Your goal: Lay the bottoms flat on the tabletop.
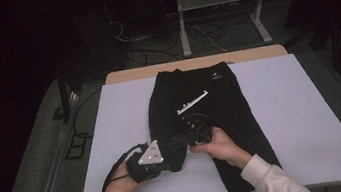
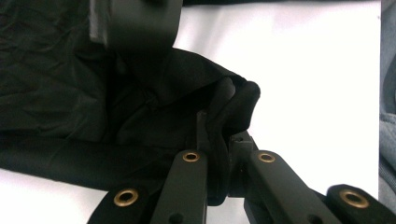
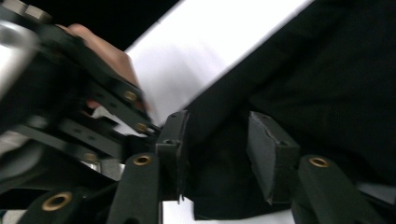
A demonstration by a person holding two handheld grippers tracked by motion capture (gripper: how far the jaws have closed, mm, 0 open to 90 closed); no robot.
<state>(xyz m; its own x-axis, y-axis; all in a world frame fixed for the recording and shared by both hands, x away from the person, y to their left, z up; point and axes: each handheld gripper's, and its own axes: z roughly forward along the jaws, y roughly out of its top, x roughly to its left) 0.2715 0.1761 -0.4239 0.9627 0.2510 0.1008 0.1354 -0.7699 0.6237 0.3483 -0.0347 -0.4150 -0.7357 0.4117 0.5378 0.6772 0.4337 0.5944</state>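
No words, numbers or brand names can be read here. The one sign is a small white logo [image 1: 215, 75] printed on the black garment [image 1: 220, 104] near its far end in the high view; it is too small and blurred to make out as letters or a shape. The two tongs views show no print on the cloth or on the white table [image 1: 308, 122]
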